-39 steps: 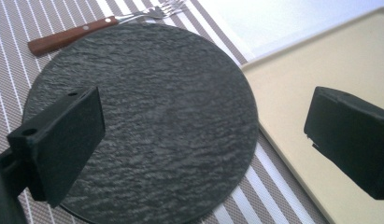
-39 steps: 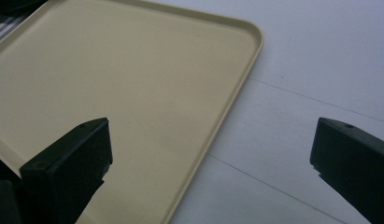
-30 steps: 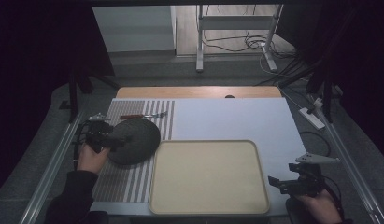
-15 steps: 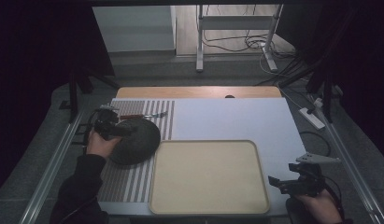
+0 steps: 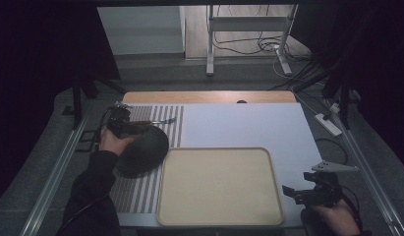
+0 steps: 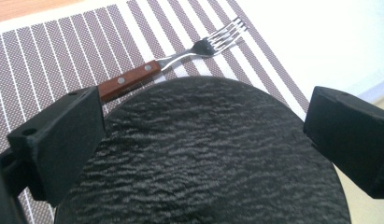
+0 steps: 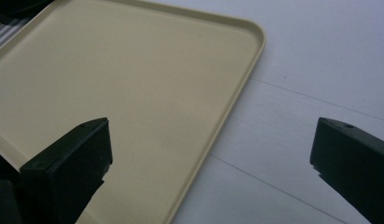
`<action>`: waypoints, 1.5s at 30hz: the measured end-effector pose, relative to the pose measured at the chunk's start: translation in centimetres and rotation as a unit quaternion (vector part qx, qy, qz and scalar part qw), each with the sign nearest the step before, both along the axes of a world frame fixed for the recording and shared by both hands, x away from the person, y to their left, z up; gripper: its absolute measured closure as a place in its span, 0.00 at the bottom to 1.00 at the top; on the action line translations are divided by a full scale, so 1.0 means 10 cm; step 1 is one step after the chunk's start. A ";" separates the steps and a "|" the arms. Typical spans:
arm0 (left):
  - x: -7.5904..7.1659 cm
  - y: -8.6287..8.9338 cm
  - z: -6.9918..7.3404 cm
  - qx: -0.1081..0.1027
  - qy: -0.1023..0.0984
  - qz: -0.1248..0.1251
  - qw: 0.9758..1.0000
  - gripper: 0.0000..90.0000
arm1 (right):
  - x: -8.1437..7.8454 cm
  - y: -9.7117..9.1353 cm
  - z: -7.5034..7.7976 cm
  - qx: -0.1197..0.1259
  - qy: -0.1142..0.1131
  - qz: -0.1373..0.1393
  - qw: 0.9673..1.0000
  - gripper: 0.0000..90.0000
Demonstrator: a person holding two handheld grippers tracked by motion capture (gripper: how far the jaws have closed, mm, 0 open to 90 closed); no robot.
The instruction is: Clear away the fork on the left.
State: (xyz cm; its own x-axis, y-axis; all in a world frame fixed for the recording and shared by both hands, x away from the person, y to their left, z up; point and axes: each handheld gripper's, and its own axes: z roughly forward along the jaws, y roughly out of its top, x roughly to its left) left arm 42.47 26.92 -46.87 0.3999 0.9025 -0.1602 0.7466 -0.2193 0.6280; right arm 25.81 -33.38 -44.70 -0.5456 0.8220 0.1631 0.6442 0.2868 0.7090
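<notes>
Jaws of my right gripper (image 5: 294,192) stand wide apart with nothing between them, low at the near right corner of the beige tray (image 5: 219,216), over its right rim and the white table (image 5: 248,123) beside it. My right hand (image 5: 332,216) holds it there, well apart from the dark plate (image 5: 143,150). That plate lies just left of the tray, on the striped placemat (image 5: 135,189), its right edge close to the tray's left rim. My left gripper (image 6: 203,135) hangs over the plate's far-left part, jaws spread wide and gripping nothing, my left hand (image 5: 113,141) on it. Beyond the plate, farther from the tray, a fork (image 6: 180,58) with a wooden handle lies on the placemat, its handle end hidden behind my left jaw.
</notes>
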 end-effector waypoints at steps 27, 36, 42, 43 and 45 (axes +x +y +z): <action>0.53 -0.19 -0.29 0.025 0.019 -0.053 0.998 0.99 | 0.00 0.00 0.00 0.001 0.000 0.003 1.000 0.00; 0.72 -0.30 -0.47 0.032 0.041 -0.043 0.998 0.99 | 0.00 -0.01 0.00 0.002 -0.001 0.004 1.000 0.00; 0.81 -0.37 -0.54 0.054 0.057 -0.038 0.996 0.99 | 0.00 -0.01 0.00 0.003 -0.001 0.006 1.000 0.00; 0.83 -0.38 -0.55 0.060 0.058 -0.035 0.996 0.99 | 0.00 -0.01 0.00 0.003 -0.001 0.006 1.000 0.00; 0.85 -0.39 -0.57 0.056 0.056 -0.033 0.996 0.99 | 0.00 -0.01 0.00 0.004 -0.001 0.006 1.000 0.00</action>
